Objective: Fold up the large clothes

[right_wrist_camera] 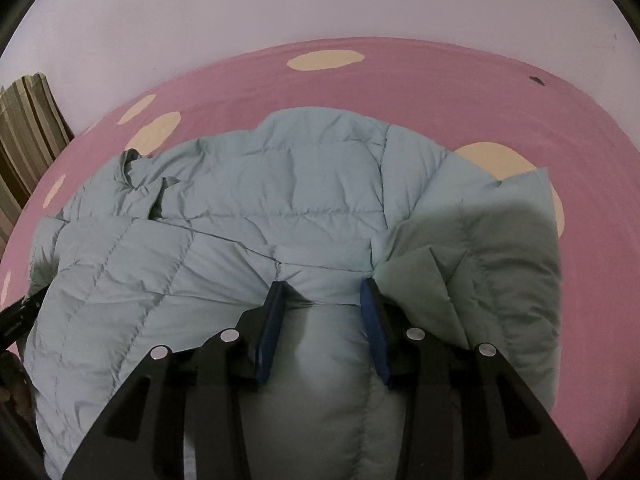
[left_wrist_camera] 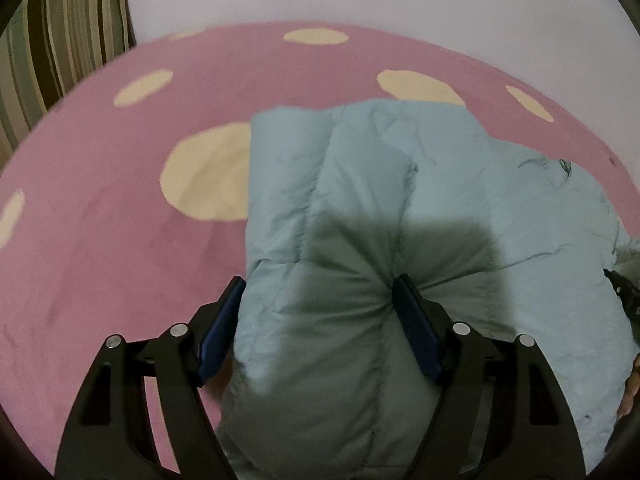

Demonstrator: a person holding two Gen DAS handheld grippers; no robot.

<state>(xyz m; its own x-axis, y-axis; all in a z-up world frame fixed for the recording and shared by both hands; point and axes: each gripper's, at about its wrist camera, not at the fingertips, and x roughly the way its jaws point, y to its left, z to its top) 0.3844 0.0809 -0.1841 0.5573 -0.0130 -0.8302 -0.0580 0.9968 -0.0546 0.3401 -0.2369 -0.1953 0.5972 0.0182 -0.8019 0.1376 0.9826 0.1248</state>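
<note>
A light blue quilted puffer jacket (left_wrist_camera: 400,200) lies on a pink bed sheet with cream spots (left_wrist_camera: 120,240). My left gripper (left_wrist_camera: 318,284) has its jaws wide apart around a thick padded fold of the jacket, with both blue pads (left_wrist_camera: 416,328) pressing into the fabric. My right gripper (right_wrist_camera: 324,286) holds a bunched part of the same jacket (right_wrist_camera: 280,200) between its blue pads (right_wrist_camera: 272,328). The jacket's collar (right_wrist_camera: 136,168) is at the left and a sleeve (right_wrist_camera: 500,248) is folded over at the right.
The pink spotted sheet (right_wrist_camera: 440,92) covers the bed up to a white wall (right_wrist_camera: 320,0). A striped cushion or curtain (left_wrist_camera: 60,52) stands at the far left. The other gripper's black tip shows at the right edge in the left wrist view (left_wrist_camera: 624,292).
</note>
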